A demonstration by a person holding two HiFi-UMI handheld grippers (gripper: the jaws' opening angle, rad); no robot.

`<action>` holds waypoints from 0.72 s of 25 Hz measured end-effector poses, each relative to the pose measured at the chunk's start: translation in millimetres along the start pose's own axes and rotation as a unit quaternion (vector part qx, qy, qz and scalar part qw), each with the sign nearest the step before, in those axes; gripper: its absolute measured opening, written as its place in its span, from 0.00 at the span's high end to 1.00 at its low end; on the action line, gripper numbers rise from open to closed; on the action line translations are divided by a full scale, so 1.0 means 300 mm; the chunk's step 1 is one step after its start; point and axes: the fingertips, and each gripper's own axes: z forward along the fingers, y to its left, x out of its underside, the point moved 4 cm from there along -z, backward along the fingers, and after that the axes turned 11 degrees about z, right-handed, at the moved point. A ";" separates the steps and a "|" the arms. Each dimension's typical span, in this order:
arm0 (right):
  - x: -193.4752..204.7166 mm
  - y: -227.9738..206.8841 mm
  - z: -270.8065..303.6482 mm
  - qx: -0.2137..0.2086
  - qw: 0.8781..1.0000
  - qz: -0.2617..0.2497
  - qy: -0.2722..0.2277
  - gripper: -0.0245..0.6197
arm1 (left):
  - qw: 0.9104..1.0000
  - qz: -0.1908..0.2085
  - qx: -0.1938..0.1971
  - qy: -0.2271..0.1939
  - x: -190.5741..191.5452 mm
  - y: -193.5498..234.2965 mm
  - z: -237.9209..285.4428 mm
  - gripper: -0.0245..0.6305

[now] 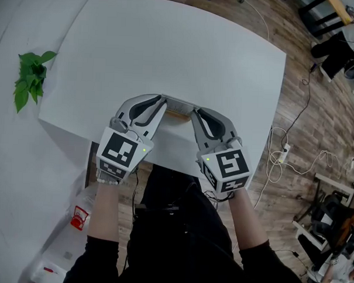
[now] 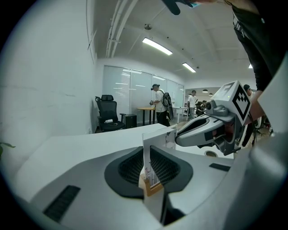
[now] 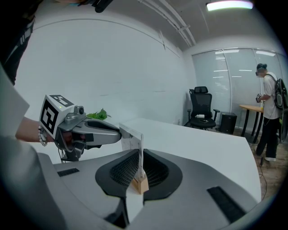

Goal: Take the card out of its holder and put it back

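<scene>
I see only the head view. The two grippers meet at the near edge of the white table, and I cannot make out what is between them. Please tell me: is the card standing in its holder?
Observer: Yes. The left gripper view shows the card upright in its wooden holder, with the left gripper's fingers apparently closed on the holder.
Operator: And the right gripper?
Observer: In its own view the right gripper's fingers appear closed on the holder's other end.
Operator: Is the card printed?
Observer: Yes, small dark print shows low on its face.
</scene>
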 end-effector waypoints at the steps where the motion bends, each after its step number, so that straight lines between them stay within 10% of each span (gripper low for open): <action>1: -0.004 0.001 -0.003 0.000 1.000 0.000 -0.001 0.87 | 1.000 0.001 -0.001 0.000 -0.006 -0.001 -0.003 0.88; 18: -0.108 0.054 -0.065 -0.007 0.999 -0.031 -0.029 0.86 | 1.000 0.003 -0.023 -0.020 -0.102 0.006 -0.089 0.89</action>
